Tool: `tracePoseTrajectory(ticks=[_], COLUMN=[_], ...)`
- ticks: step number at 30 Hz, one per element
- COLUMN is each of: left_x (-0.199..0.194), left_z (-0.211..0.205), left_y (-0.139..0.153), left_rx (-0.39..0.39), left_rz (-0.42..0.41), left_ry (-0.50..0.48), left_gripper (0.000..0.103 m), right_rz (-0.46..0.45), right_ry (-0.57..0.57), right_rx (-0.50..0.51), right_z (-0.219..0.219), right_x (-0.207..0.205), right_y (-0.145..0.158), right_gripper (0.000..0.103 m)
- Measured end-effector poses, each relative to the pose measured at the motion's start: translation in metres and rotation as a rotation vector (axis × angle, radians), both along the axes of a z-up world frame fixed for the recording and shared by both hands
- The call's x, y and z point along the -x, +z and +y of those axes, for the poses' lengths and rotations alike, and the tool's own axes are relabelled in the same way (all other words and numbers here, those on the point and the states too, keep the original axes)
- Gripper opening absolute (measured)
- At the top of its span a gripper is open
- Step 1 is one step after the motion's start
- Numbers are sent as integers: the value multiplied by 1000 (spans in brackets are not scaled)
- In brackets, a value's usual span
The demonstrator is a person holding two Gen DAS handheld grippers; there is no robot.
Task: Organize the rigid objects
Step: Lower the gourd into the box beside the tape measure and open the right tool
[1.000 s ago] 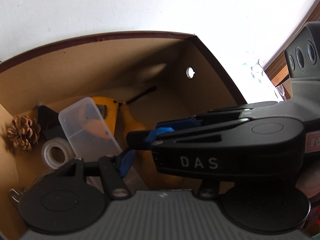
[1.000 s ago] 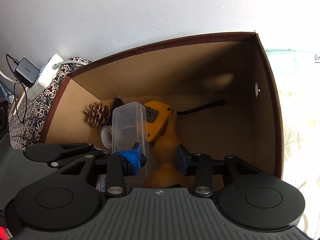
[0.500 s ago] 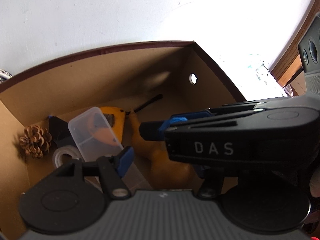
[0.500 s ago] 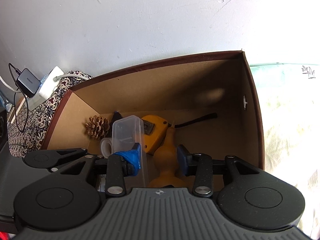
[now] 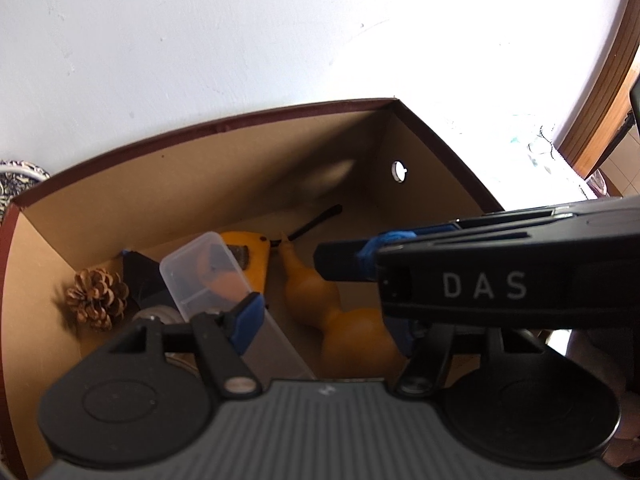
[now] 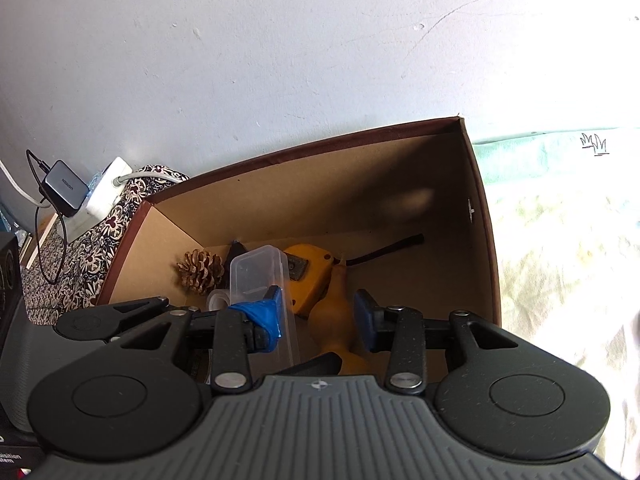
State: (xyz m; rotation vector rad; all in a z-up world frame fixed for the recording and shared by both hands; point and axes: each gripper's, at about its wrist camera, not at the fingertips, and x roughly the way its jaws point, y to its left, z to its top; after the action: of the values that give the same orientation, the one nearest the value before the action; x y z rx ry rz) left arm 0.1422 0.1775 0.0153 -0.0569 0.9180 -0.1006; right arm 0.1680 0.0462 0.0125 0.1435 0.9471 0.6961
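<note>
Daylight floods in from the right, blowing the wall [image 5: 440,60] to white glare. The cardboard box [image 6: 320,200] interior sits in shadow, perhaps slightly soft. Fisheye bending curves every edge.

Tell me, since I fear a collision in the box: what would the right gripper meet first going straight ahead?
Probably the orange gourd-shaped object, which lies between the open fingers of the right gripper inside the brown cardboard box; depth is unclear.

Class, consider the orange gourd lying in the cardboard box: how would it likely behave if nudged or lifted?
The gourd has two rounded bulbs, so a nudge would probably roll or rock it. Its surface looks smooth, so it may slip between the tongs. The thin stem tip looks fragile; gripping the narrow waist seems safer.
</note>
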Motion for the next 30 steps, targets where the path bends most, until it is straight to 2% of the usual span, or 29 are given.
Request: tracePoseTrajectory(ticks=[17,30], left_x=[7,6], left_z=[-7,-10], left_y=[1,-2], left_rx=[-83,-112], left_rz=[-51,-49], left_ry=[29,37], left_gripper=[68,70], right_rz=[-28,-61], right_ry=[-29,-44], right_rx=[-54,-53], right_z=[-15,-16], right_x=[12,16], right_y=[6,5], right_gripper=[22,19])
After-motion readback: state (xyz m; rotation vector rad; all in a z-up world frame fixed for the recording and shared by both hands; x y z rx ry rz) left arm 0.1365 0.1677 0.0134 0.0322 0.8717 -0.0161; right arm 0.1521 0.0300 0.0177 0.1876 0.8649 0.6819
